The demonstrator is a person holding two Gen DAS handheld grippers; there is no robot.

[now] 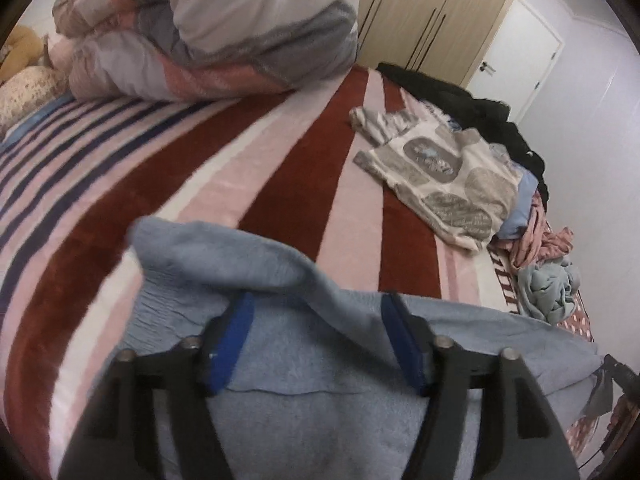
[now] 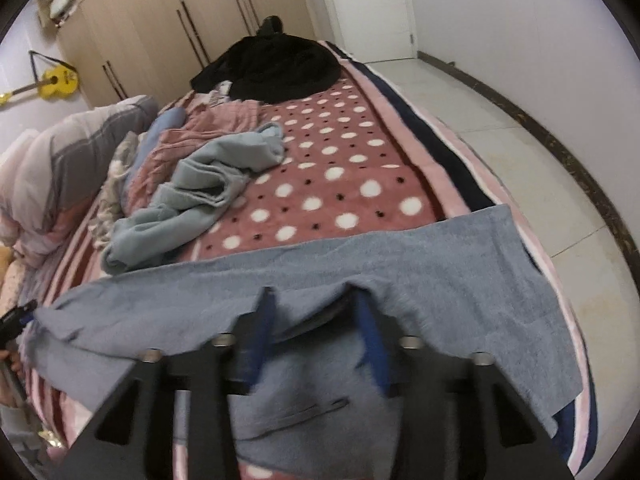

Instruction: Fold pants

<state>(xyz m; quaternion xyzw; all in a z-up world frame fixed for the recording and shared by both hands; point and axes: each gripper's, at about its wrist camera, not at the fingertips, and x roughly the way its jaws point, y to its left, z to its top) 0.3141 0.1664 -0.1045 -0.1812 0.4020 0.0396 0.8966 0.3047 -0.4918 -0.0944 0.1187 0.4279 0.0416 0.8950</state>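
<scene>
The light blue pants lie on the striped bed blanket near its front edge. In the left wrist view, my left gripper stands open over the waistband end, with a fold of fabric draped over its blue fingertips. In the right wrist view, the pants stretch across the bed toward its right edge. My right gripper is open, with the cloth lying over and between its blue pads. The other gripper shows at the far left.
A patterned cream top, a crumpled pale blue garment, pink clothes and a black garment lie on the bed. A rolled duvet sits at the back. Tiled floor lies right of the bed.
</scene>
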